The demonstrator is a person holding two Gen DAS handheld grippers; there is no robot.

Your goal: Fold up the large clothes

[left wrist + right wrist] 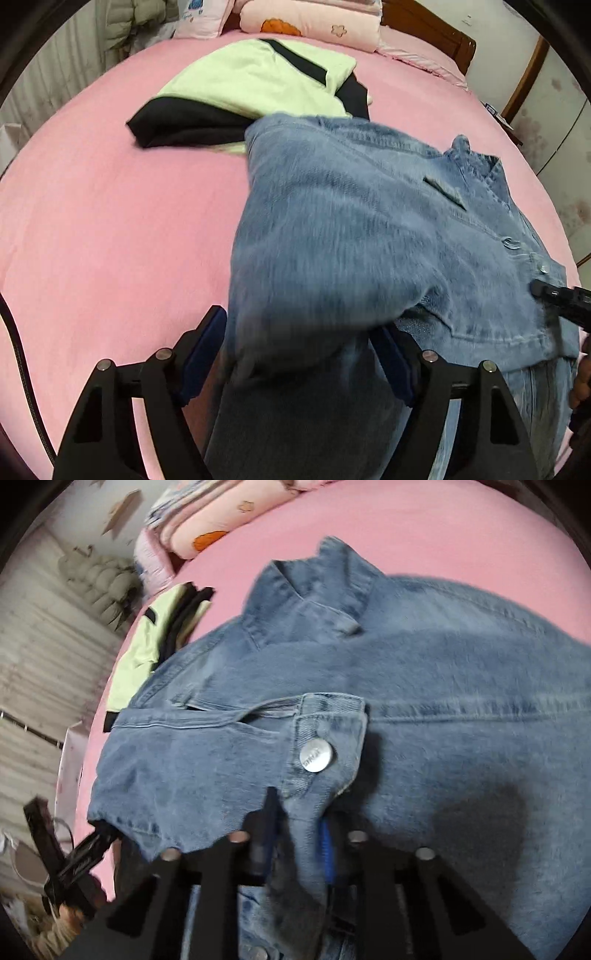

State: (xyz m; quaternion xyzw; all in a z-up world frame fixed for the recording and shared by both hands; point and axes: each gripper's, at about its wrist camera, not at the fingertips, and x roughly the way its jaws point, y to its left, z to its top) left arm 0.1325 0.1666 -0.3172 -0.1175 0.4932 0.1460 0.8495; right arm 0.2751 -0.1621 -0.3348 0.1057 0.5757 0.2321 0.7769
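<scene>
A blue denim jacket (461, 229) lies on the pink bed sheet (110, 229), collar to the far right. One sleeve (314, 240) rises off it and runs down between the fingers of my left gripper (299, 336), whose wide-set pads press on its thick bunched cloth. In the right wrist view the jacket (443, 657) fills the frame, and my right gripper (295, 816) is shut on the front strip just below a metal button (316, 757). Its tip (554, 295) shows at the jacket's right edge in the left wrist view.
A folded pale-green and black garment (258, 81) lies beyond the jacket, partly under the sleeve. Pink pillows (314, 22) and a wooden headboard (436, 33) stand at the bed's far end. Bare sheet stretches to the left.
</scene>
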